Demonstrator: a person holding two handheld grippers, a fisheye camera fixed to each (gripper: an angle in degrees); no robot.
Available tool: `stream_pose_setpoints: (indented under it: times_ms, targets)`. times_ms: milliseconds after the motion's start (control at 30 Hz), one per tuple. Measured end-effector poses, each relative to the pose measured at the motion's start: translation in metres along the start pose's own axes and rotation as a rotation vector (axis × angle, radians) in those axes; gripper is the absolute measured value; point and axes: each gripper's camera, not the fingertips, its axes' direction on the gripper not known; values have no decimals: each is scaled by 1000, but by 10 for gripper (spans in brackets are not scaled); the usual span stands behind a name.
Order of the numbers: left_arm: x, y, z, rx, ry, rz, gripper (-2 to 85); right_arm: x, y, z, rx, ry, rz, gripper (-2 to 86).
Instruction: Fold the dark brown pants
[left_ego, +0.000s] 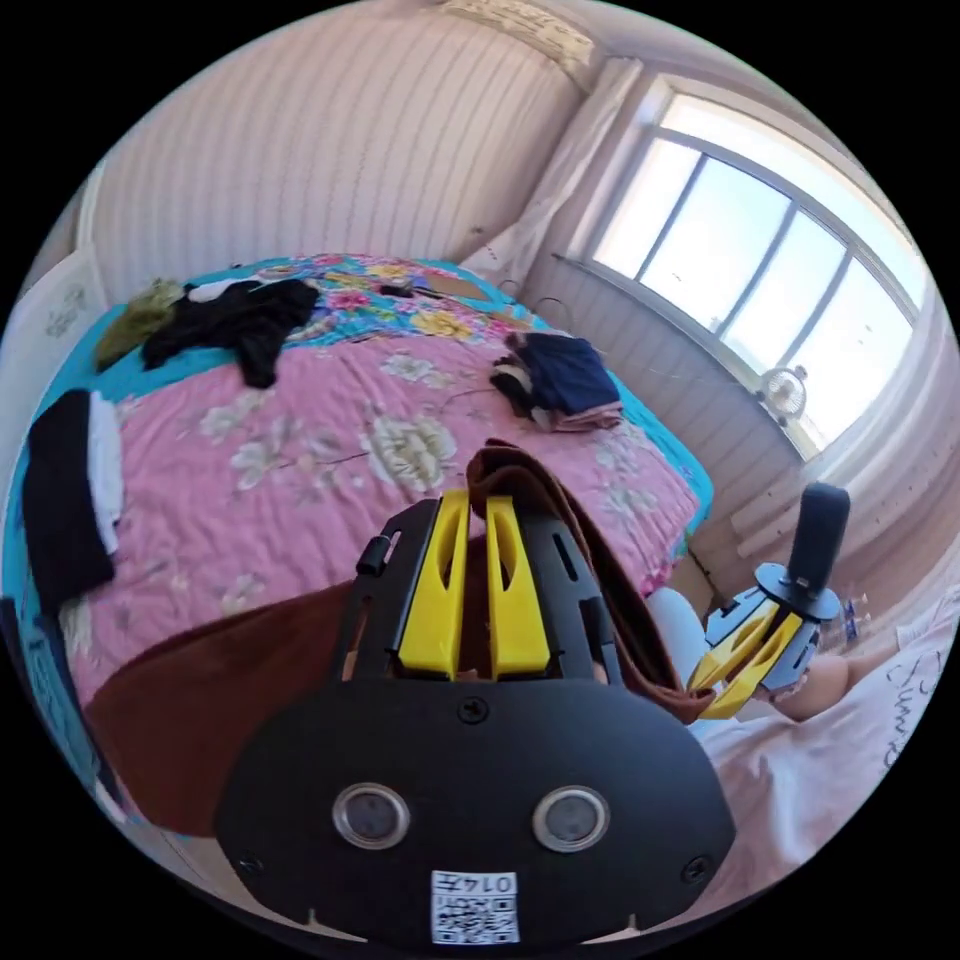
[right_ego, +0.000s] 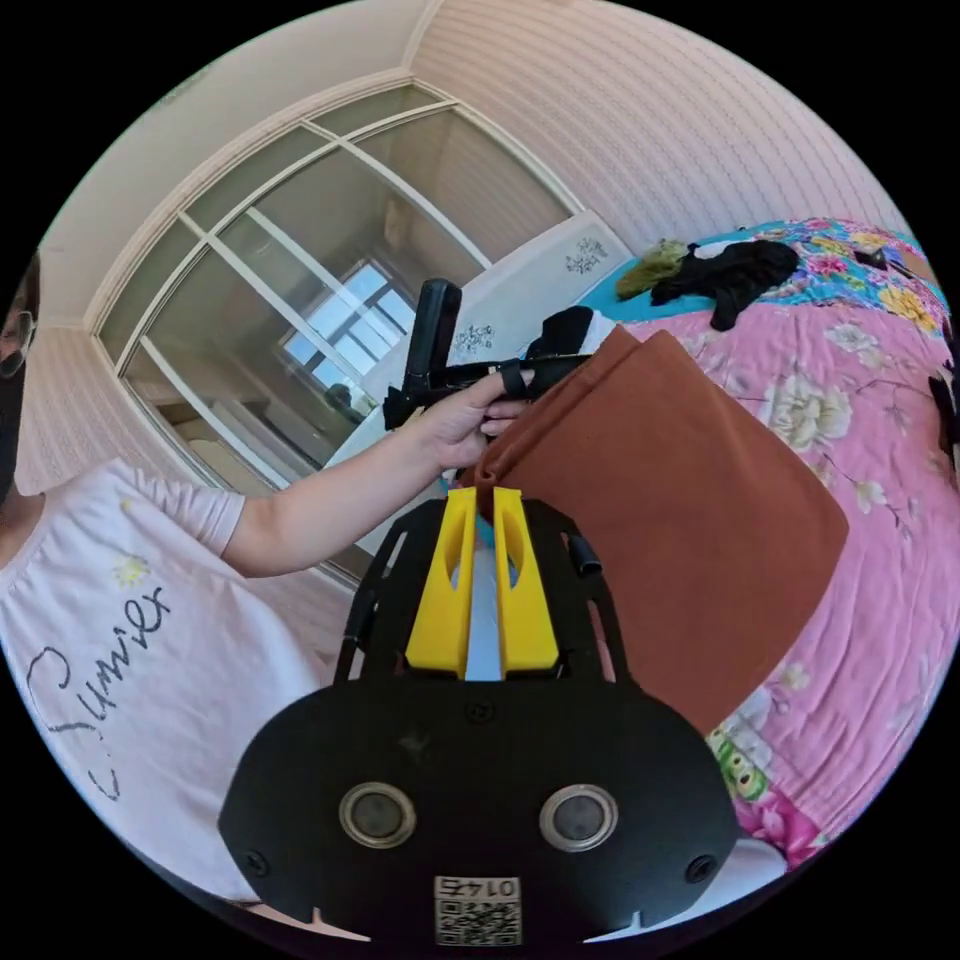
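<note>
The dark brown pants (left_ego: 200, 690) hang in the air over the near edge of the bed, held by both grippers. My left gripper (left_ego: 477, 505) is shut on one end of the waistband (left_ego: 590, 560), which runs down to my right gripper (left_ego: 715, 695), whose yellow jaws clamp the other end. In the right gripper view, my right gripper (right_ego: 478, 497) is shut on a top corner of the pants (right_ego: 680, 500), which drop as a flat panel. A hand (right_ego: 455, 420) holds the left gripper's black handle (right_ego: 432, 330) at the other corner.
A pink floral quilt (left_ego: 300, 470) covers the bed. On it lie a black clothes heap (left_ego: 235, 320), a folded navy stack (left_ego: 565, 380) and a black-and-white garment (left_ego: 70, 500). A window (left_ego: 760, 270) with a small fan (left_ego: 785, 392) is beyond the bed. Mirrored sliding doors (right_ego: 280, 300) stand behind the person.
</note>
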Motion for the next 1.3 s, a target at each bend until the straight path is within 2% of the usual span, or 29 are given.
stream_pose_setpoints:
  times_ms: [33, 100, 200, 333, 433, 500, 600, 700, 833, 933, 1067, 1200, 1300]
  targets:
    - [-17, 11, -8, 1, -50, -49, -8, 0, -8, 22, -46, -9, -5, 22]
    - [-82, 66, -40, 10, -137, -280, -9, 4, -27, 111, -310, -51, -27, 24]
    - [-129, 136, -69, -13, -38, -455, -9, 8, -30, 186, -540, -76, 25, 29]
    - [-132, 193, -83, -27, -74, -456, -9, 9, -55, 224, -604, 81, -8, 44]
    - [-111, 208, -74, -51, -41, -359, -4, 22, -100, 251, -618, 290, -16, 68]
    - [-90, 206, -64, -71, -132, -242, 13, 27, -137, 278, -626, 418, -97, 76]
    - [-86, 204, -54, -89, -208, -251, 47, 34, -173, 327, -711, 549, -182, 113]
    - [-101, 206, -53, -73, -138, -337, 69, 46, -198, 384, -825, 600, -186, 146]
    - [-114, 210, -50, -124, -206, -345, 74, 59, -214, 444, -895, 632, -186, 153]
    - [-118, 213, -55, -114, -189, -327, 79, 69, -223, 472, -869, 682, -157, 123]
    - [-121, 221, -54, -137, -262, -260, 75, 69, -238, 493, -833, 713, -162, 62]
    - [-133, 228, -67, -123, -235, -287, 71, 58, -255, 510, -737, 762, -267, 115]
    - [-143, 231, -73, -124, -214, -343, 69, 62, -261, 540, -829, 705, -273, 89]
